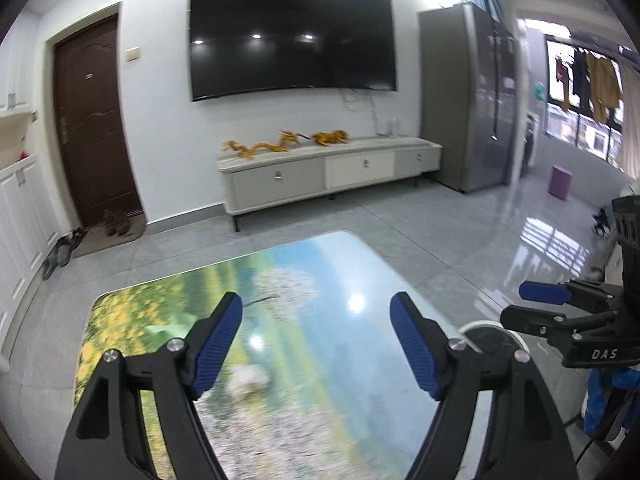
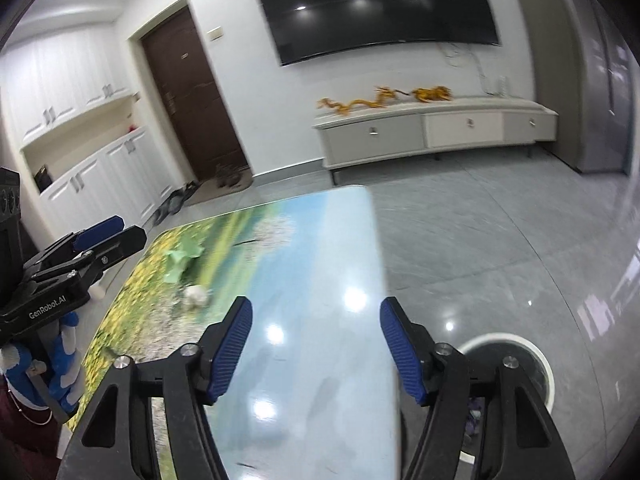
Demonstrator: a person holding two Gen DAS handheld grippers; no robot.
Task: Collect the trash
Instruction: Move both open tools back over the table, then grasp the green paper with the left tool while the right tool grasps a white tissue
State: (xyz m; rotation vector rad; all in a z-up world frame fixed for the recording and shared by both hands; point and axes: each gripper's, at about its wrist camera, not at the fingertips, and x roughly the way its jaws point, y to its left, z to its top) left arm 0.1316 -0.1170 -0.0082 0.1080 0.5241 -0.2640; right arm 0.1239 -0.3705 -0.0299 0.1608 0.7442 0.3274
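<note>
A crumpled white paper ball (image 1: 249, 378) lies on the landscape-printed table (image 1: 344, 264), between and just ahead of my open, empty left gripper (image 1: 316, 346). A crumpled green paper (image 1: 166, 329) lies farther left on the table. In the right wrist view the white ball (image 2: 195, 295) and the green paper (image 2: 182, 258) sit left of my open, empty right gripper (image 2: 316, 344), which hovers over the table's right edge (image 2: 380, 264). A white-rimmed round bin (image 2: 516, 356) stands on the floor below the right gripper; it also shows in the left wrist view (image 1: 486, 330).
A TV cabinet (image 1: 328, 170) with golden dragon figures stands at the far wall under a wall TV (image 1: 292, 36). A grey fridge (image 1: 468, 96) is at the right, a brown door (image 1: 92, 120) and shoes at the left. Grey tiled floor surrounds the table.
</note>
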